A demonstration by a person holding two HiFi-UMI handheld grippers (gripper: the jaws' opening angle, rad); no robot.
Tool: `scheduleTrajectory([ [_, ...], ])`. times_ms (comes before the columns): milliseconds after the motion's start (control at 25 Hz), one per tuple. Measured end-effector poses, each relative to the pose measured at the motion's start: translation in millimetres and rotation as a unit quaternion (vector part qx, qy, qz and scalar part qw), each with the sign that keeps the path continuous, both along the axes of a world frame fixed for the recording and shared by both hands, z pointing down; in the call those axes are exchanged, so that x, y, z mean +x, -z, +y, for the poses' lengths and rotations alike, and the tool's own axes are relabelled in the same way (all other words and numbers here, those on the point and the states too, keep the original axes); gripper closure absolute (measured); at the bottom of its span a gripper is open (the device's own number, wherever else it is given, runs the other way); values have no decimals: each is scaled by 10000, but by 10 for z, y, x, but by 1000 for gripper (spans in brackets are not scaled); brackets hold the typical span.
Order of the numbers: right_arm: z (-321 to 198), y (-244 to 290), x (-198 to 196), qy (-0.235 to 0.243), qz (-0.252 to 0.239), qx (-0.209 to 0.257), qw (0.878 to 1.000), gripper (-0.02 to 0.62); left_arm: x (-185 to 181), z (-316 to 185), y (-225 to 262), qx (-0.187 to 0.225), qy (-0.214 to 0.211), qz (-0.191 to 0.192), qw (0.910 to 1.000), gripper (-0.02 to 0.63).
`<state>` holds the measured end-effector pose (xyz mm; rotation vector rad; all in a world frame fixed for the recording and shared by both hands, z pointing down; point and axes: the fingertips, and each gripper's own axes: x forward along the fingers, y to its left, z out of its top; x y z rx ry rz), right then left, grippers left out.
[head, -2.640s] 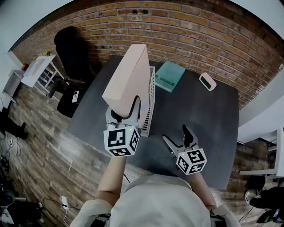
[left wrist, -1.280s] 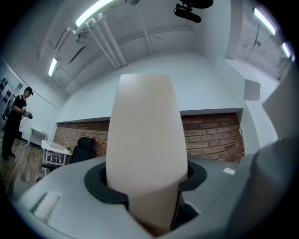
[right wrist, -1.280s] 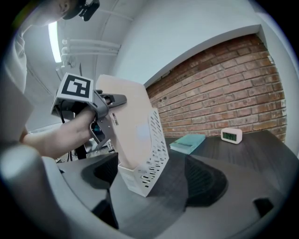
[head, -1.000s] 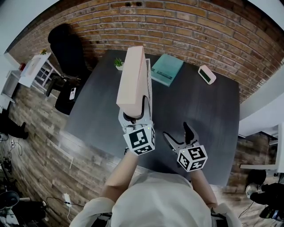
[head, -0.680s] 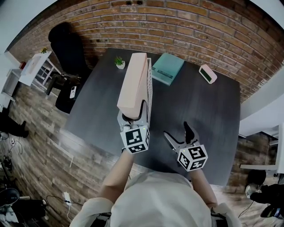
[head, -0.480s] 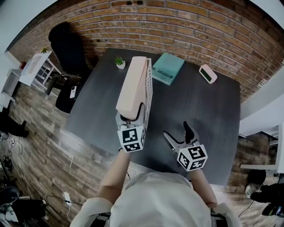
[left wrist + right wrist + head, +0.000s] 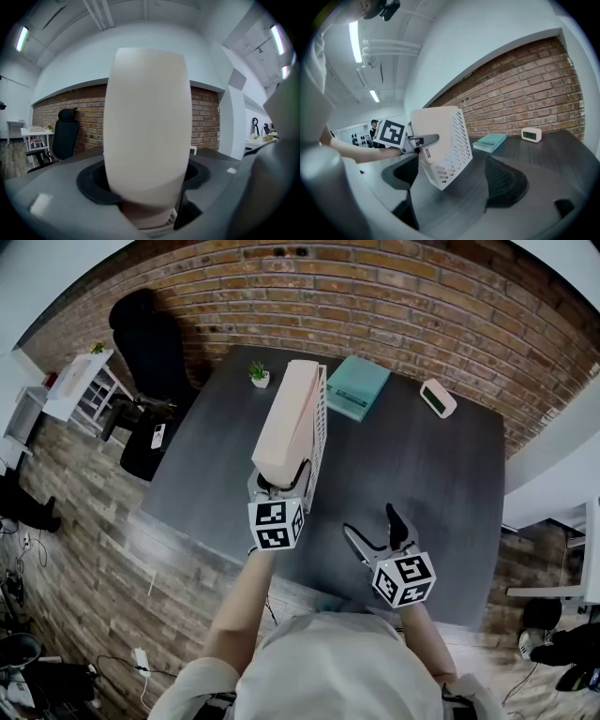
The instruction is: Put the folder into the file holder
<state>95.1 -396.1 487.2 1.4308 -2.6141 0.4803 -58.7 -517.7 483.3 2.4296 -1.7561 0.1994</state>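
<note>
The pale pink folder [image 7: 284,423] stands on edge inside the white perforated file holder [image 7: 319,432] on the dark table [image 7: 422,474]. My left gripper [image 7: 279,480] straddles the folder's near end. Its jaws are opening, and the folder [image 7: 147,126] still fills most of the space between them, with a dark gap on its right side. My right gripper [image 7: 370,523] hovers open and empty over the table's front part, to the right of the holder. From that side I see the file holder [image 7: 451,140] and the left gripper [image 7: 425,139] at its near end.
A teal book [image 7: 357,387] and a small white clock [image 7: 438,397] lie at the table's back. A little potted plant [image 7: 259,374] stands at the back left corner. A black office chair [image 7: 150,343] and a white shelf [image 7: 80,385] are left of the table.
The folder has come down from a raised tilt at the left into the file holder. My left gripper followed it and drew back slightly. The right gripper stayed in place.
</note>
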Motion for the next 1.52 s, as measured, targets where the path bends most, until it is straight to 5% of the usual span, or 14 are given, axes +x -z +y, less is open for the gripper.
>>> scheduleTrajectory([
  [440, 730, -11, -123, -289, 154, 38, 9995, 173, -130, 1079, -327, -698, -425, 335, 9961, 285],
  [760, 1428, -5, -380, -429, 408, 100, 9982, 383, -490, 2136, -348, -794, -423, 433, 9950, 458],
  [960, 1917, -2, -485, -436, 638, 77, 9970, 487, -659, 2770, -321, -859, -464, 456, 9942, 493],
  [1280, 2606, 54, -659, -470, 716, 296, 9959, 586, -849, 3615, -259, -741, -500, 521, 9946, 571],
  [1520, 2943, 139, -769, -369, 650, 506, 9959, 591, -929, 4039, -175, -607, -482, 572, 9954, 586],
])
